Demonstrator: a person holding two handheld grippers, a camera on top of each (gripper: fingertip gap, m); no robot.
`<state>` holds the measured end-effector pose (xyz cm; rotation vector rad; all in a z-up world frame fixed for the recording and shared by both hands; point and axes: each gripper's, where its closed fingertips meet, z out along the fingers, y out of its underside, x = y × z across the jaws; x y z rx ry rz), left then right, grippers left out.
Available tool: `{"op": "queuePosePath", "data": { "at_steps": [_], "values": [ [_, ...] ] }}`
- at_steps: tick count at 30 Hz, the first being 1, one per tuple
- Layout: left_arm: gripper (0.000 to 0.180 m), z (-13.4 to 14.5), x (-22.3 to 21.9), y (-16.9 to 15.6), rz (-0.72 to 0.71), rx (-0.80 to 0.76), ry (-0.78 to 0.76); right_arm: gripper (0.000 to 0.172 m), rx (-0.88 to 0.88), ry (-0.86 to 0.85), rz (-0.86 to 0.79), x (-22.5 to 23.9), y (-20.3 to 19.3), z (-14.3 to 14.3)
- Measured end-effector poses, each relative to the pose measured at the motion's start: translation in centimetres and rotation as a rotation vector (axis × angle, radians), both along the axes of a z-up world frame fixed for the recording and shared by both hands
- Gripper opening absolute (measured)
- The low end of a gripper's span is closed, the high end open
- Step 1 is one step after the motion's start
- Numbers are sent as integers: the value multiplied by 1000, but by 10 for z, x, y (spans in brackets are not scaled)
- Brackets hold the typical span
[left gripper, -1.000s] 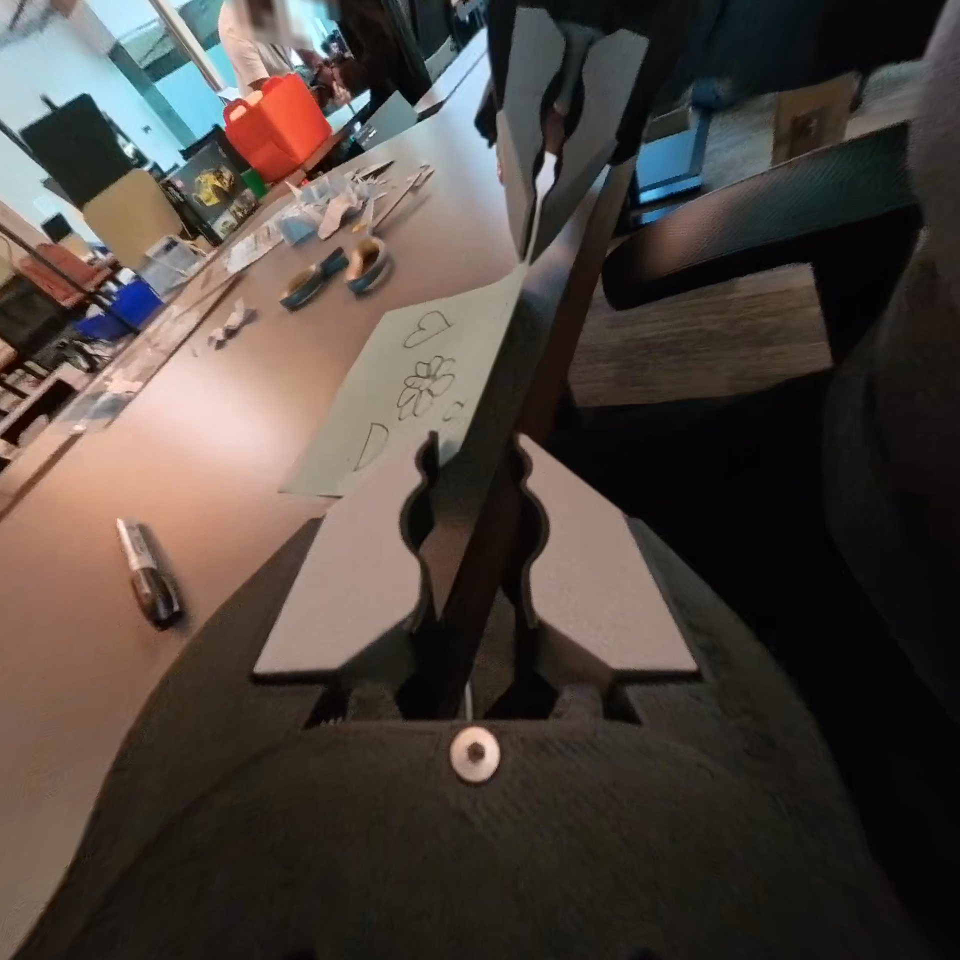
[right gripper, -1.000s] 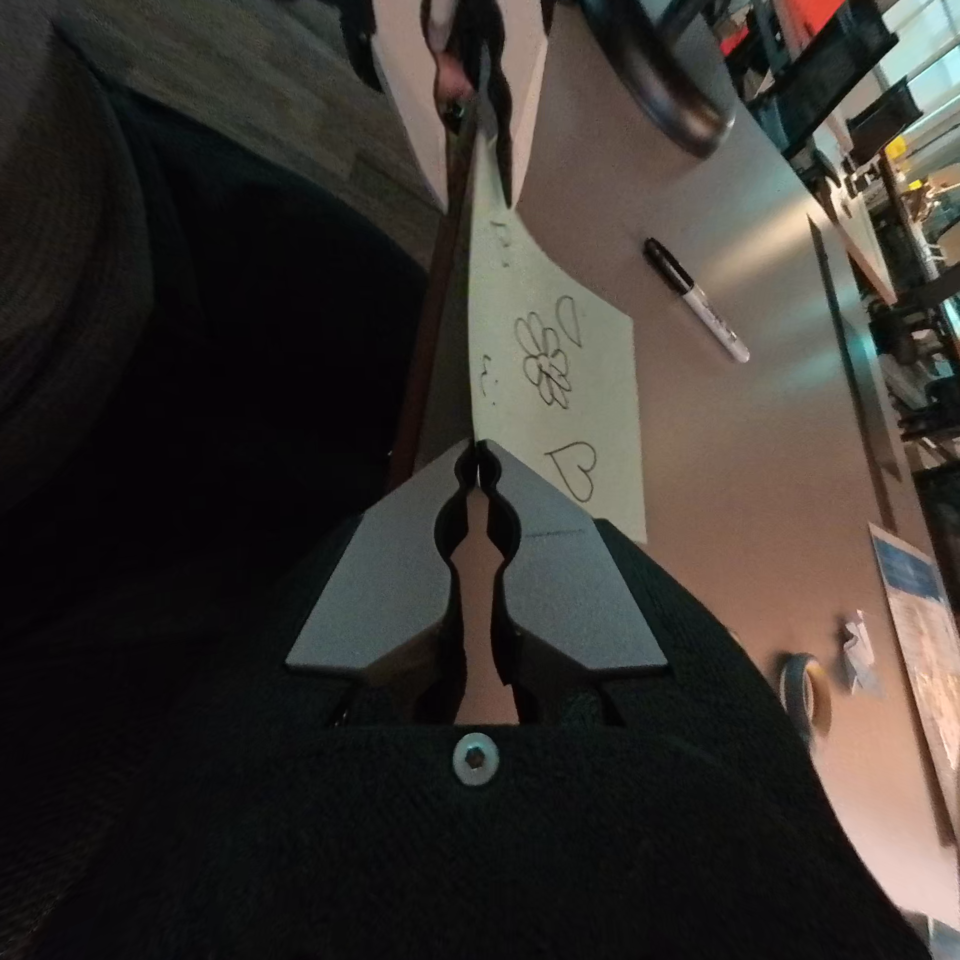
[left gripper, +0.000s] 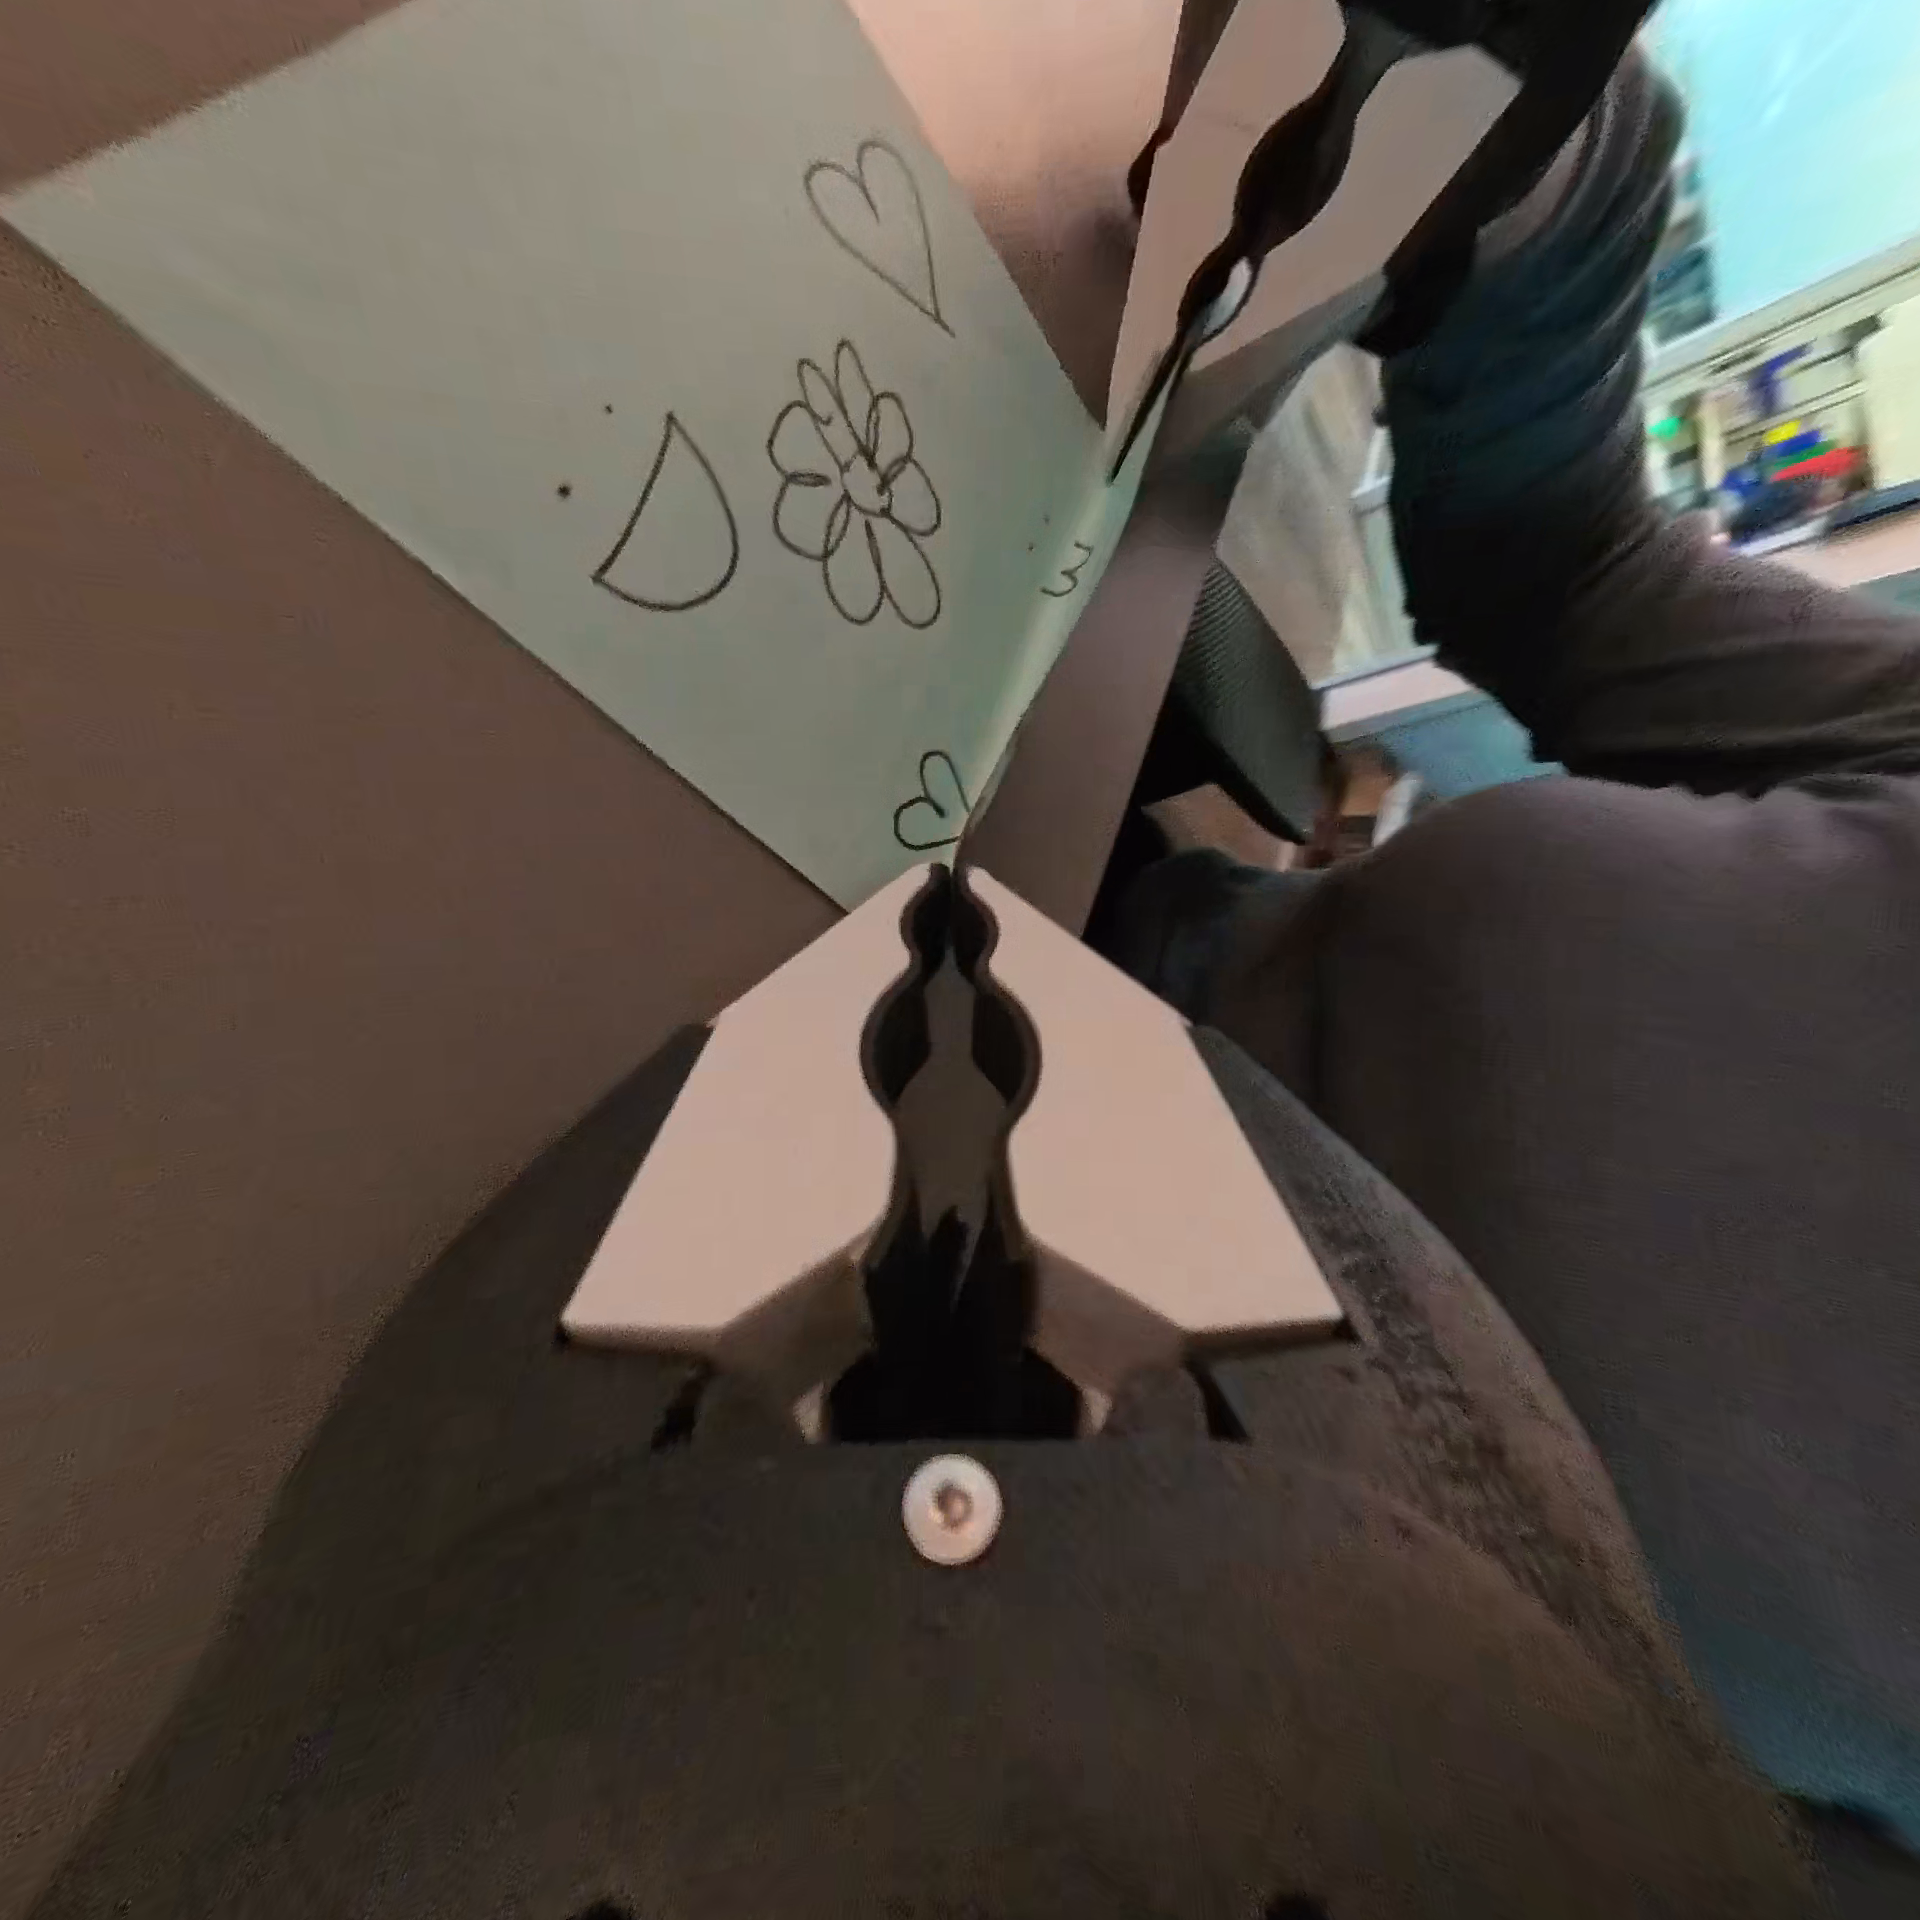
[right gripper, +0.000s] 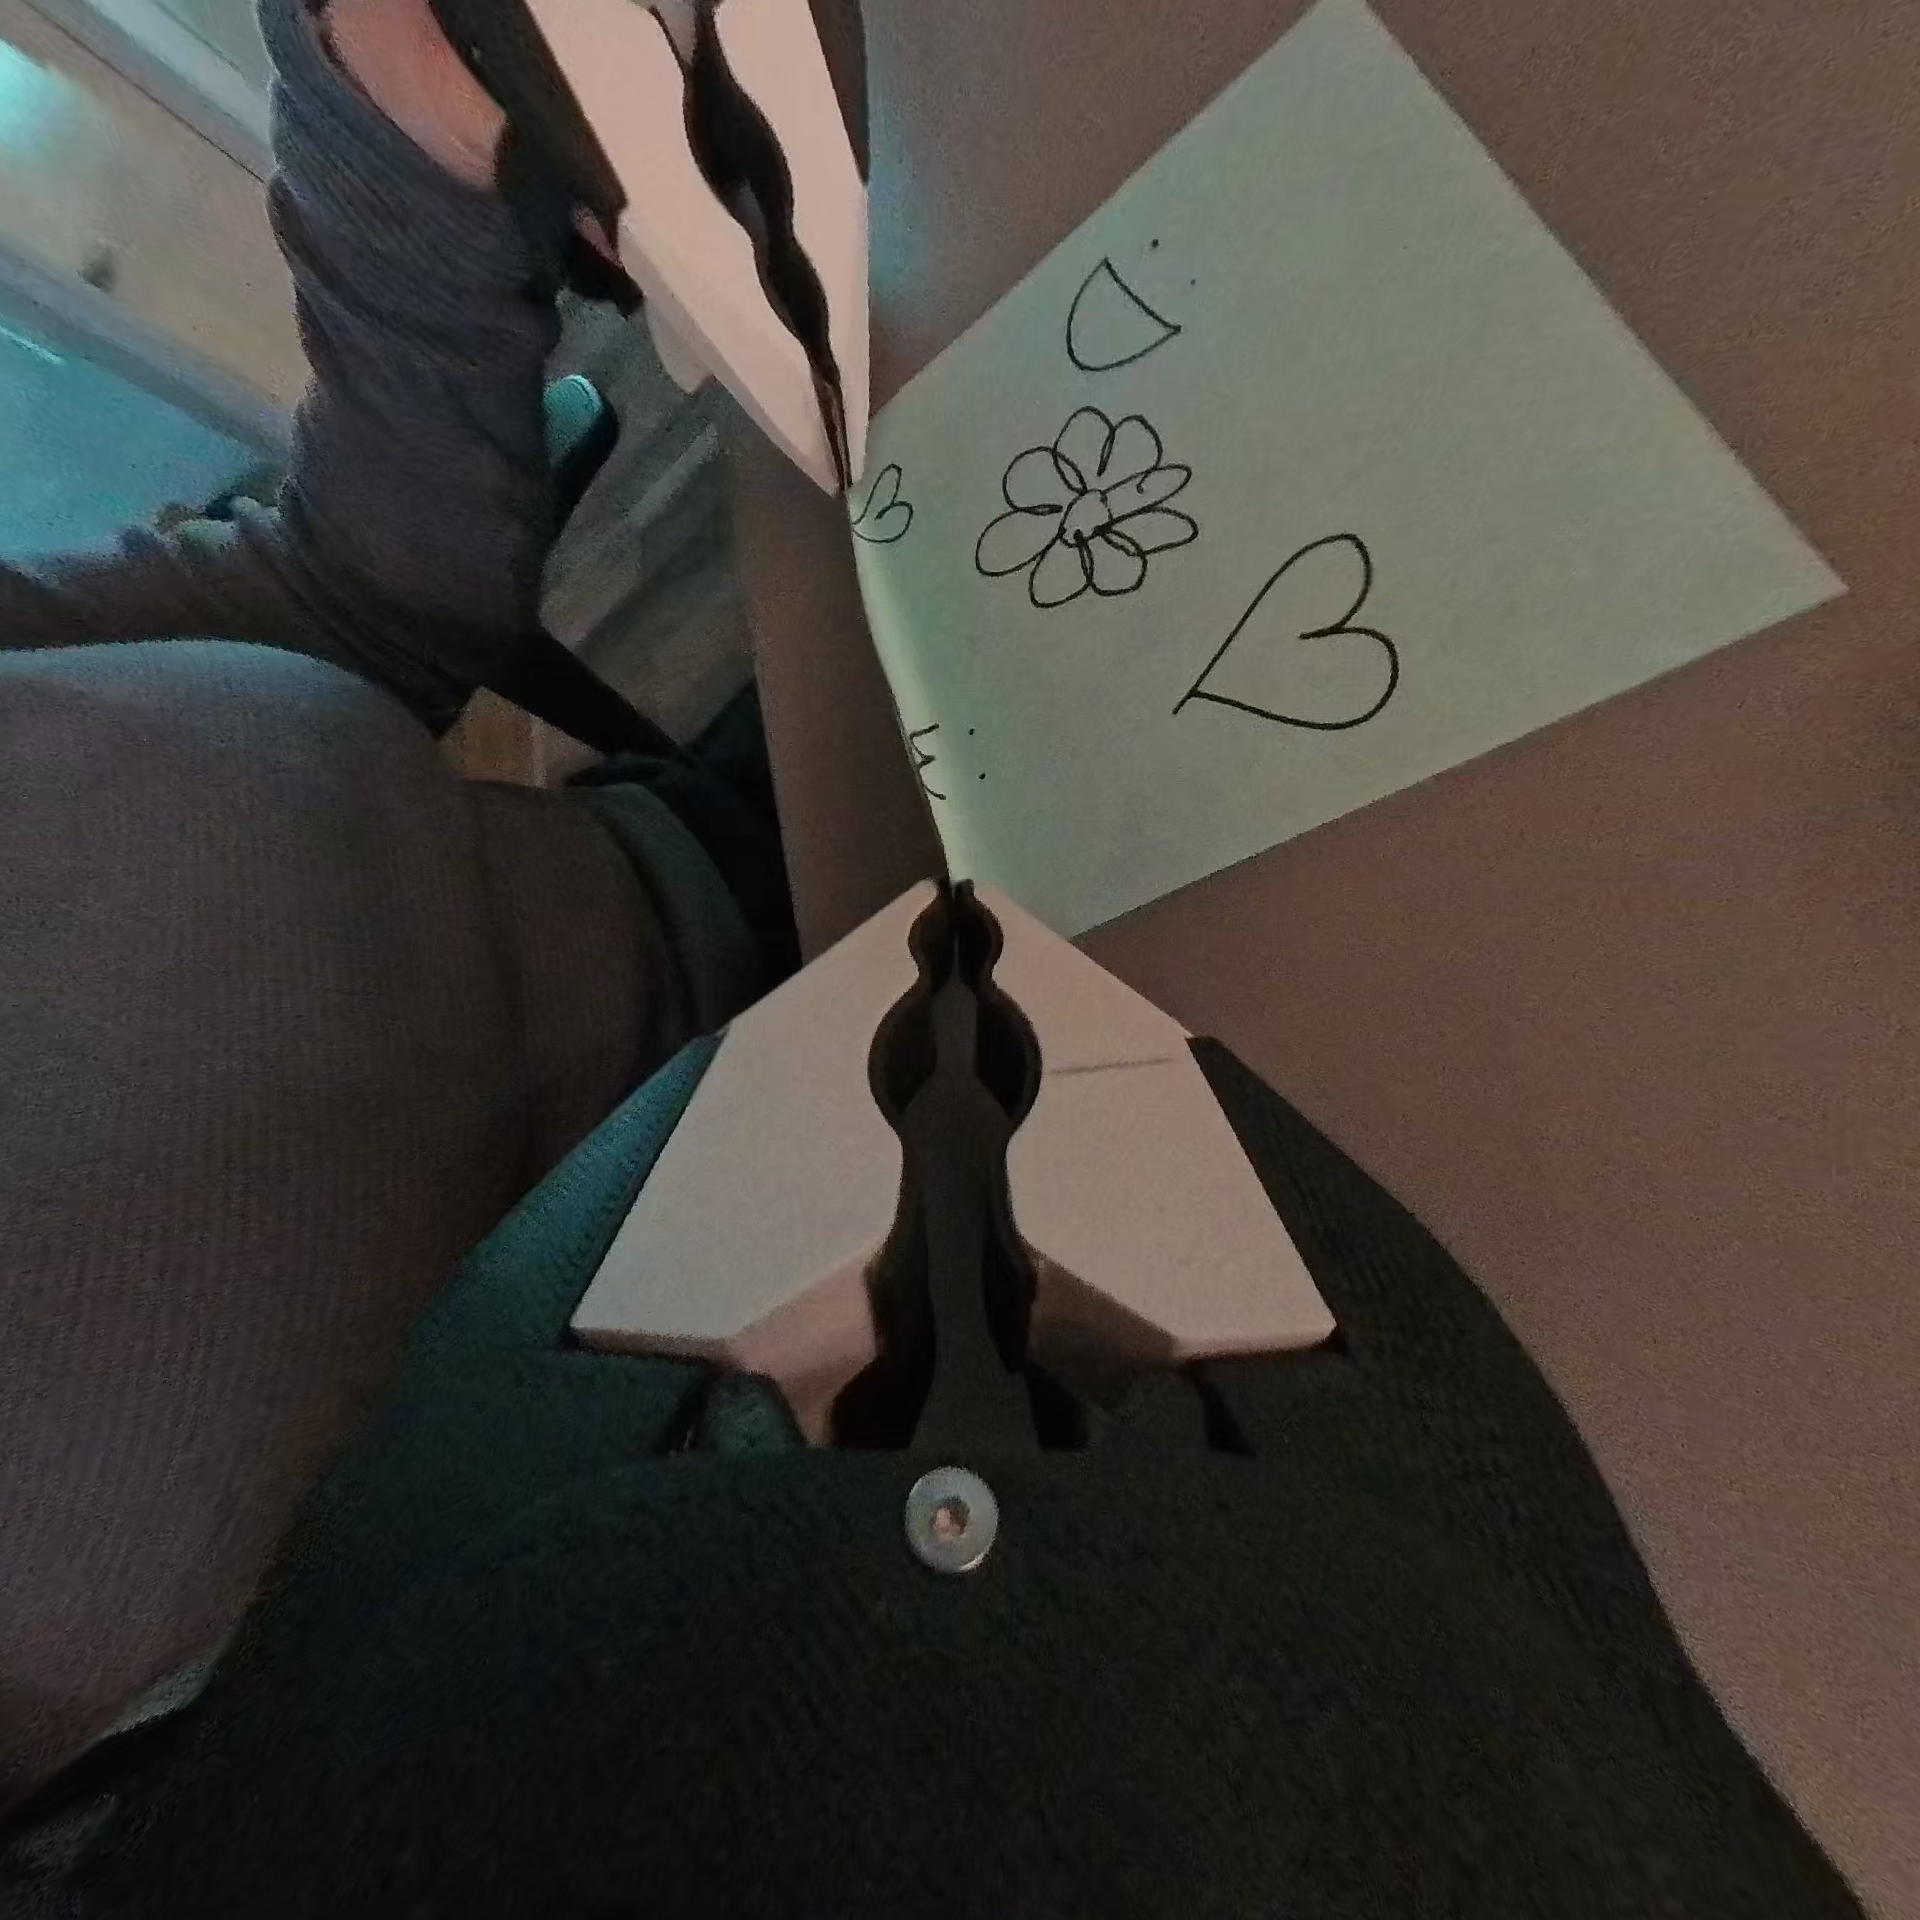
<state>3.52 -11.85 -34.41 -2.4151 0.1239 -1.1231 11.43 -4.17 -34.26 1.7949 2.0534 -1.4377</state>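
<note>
Both grippers pinch the near edge of the pale green paper sheet [left gripper: 520, 343] at the bench [left gripper: 260, 831] rim, left gripper [left gripper: 951, 878] and right gripper [right gripper: 954, 891] clamped at opposite corners, its far part lying on the bench.

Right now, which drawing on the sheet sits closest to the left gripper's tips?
The small heart, just beyond the left gripper; the flower and big heart lie farther up the sheet.
</note>
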Motion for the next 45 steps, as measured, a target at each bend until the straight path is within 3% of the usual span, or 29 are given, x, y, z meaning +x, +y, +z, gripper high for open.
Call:
{"op": "queuePosePath", "data": {
  "at_steps": [5, 8, 14, 20, 25, 27, 28, 34, 41, 45],
  "values": [
    [0, 0, 1, 3, -18, -102, -100, 0, 32, -1, 22, 0, 2, -1],
    [0, 0, 2, 2, -47, -138, -72, 2, 129, 69, 47, 1, 7, 0],
    [0, -1, 8, 6, -73, -181, -13, 29, 377, 269, 132, 2, 6, 8],
    [0, -3, 11, 9, -88, -187, -13, 25, 710, 446, 246, -2, 9, 18],
    [0, -4, 12, 12, -93, -189, 17, 22, 782, 492, 345, -1, 0, 24],
    [0, -5, 13, 13, -97, -188, 22, 8, 808, 481, 364, -3, -1, 22],
    [0, -5, 13, 13, -99, -187, 24, 0, 811, 464, 368, -3, 0, 20],
    [0, -7, 16, 15, -113, -153, 22, 0, 635, 235, 323, -2, 7, 3],
    [0, -4, 14, 15, -90, -96, -47, 0, 305, 89, 249, -9, 12, 11],
    [0, -2, 11, 15, -74, -64, -20, 0, 236, -20, 279, -9, 12, 8]
  ]
}}
